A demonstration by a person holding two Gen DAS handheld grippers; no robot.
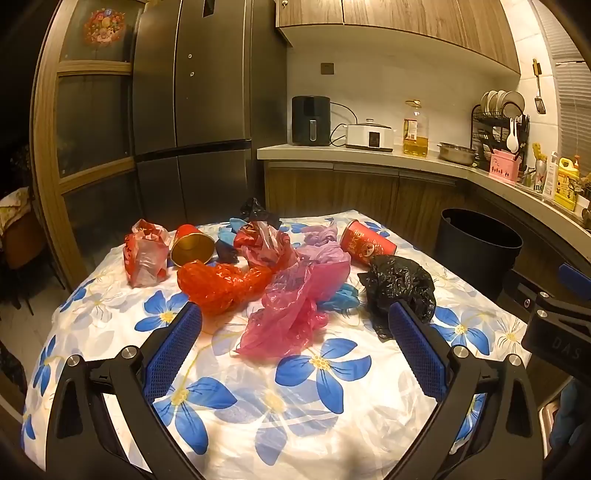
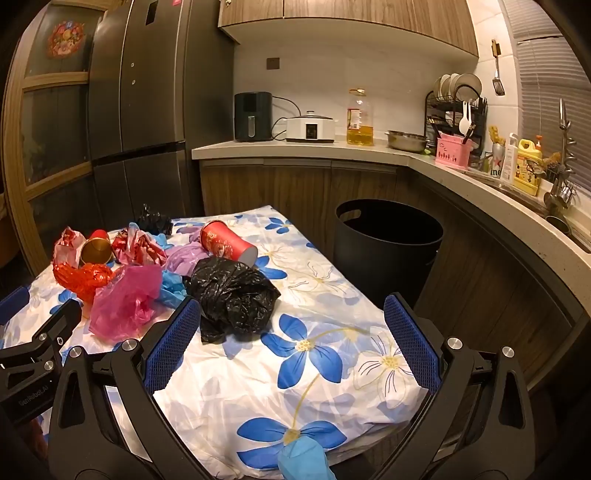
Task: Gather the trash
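Lying just ahead of the wide-apart left gripper (image 1: 295,325), pink bag (image 1: 291,306).

Warm, yellowish indoor light in both wrist views. Brightest zone: tiled wall (image 2: 491,55) at upper right, lit from under the upper cabinets (image 1: 424,26). Left side dim; glass door (image 1: 92,122) nearly black. Fridge (image 1: 192,92) shows soft vertical sheen. Tablecloth (image 1: 280,398) evenly lit, faint shadows under the crumpled bags. Strong fisheye bending (countertop (image 2: 332,149) curves), black vignette in all corners. Centre sharp; frame edges soft. Black bin (image 2: 388,240) interior reads as featureless dark.
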